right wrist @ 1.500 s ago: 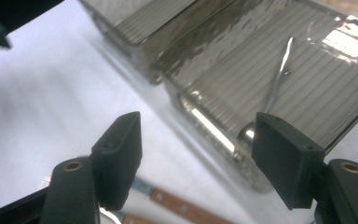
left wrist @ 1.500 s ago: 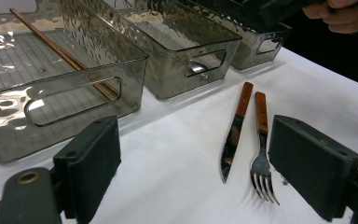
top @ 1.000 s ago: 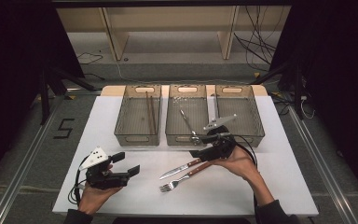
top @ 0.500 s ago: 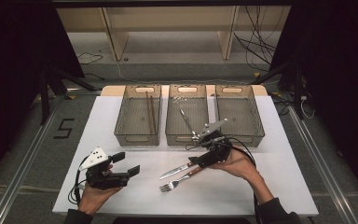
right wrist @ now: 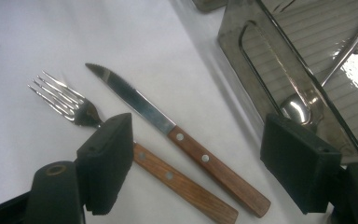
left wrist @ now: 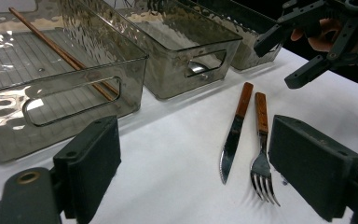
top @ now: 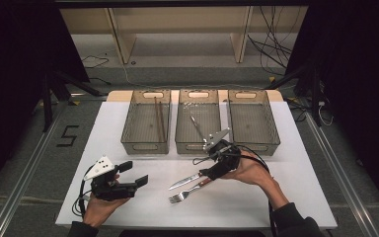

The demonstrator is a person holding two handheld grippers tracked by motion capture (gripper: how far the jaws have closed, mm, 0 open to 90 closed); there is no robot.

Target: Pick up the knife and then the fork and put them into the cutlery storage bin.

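Oddly, spoon (right wrist: 303, 108) (right gripper view) beside knife (right wrist: 177, 135)

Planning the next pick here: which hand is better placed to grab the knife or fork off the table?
The right. The right gripper hovers open above the wooden handles of the knife and fork, with the knife handle between its jaws. The left gripper sits open farther off to the side.

White table (top: 296, 197) carries three clear bins (top: 198, 121) in a row along the far edge. Knife (top: 186, 181) and fork (top: 189, 192) lie side by side just in front of the middle bin, handles probably wood.
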